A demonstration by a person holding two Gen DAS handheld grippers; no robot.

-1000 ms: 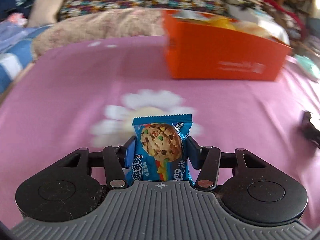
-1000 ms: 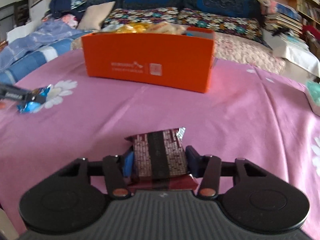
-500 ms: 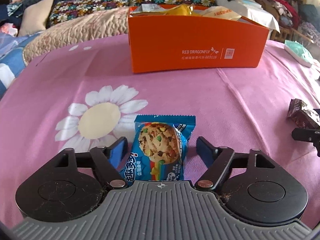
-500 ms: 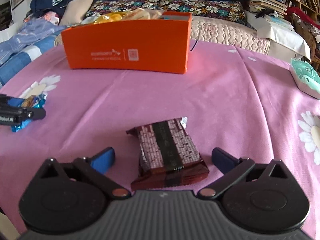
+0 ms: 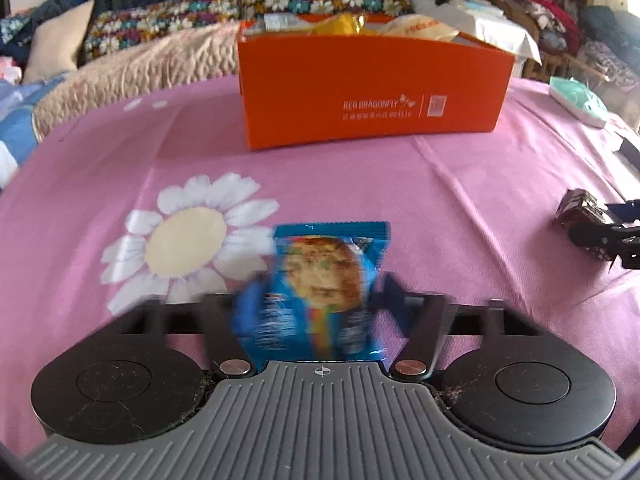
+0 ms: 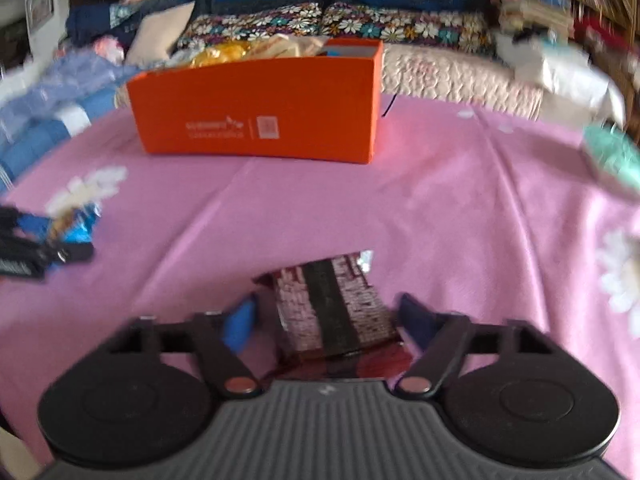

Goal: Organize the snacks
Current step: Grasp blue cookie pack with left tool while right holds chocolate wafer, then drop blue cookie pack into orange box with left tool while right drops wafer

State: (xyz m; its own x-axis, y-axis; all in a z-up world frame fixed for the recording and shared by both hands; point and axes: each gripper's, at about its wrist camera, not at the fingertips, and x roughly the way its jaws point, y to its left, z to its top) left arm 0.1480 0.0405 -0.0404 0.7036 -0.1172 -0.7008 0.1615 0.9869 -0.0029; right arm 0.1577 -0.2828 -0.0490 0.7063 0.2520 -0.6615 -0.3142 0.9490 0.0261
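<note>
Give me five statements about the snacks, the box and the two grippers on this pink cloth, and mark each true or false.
1. A blue cookie packet sits between the left gripper's closing jaws. True.
2. The orange box is empty. False: packets show above its rim.
3. The right gripper has a dark brown snack bar between its closing jaws. True.
4. The cookie packet lies inside the orange box. False: it is out on the pink cloth, well short of the box.
5. A white daisy print is on the cloth beside the cookie packet. True.
</note>
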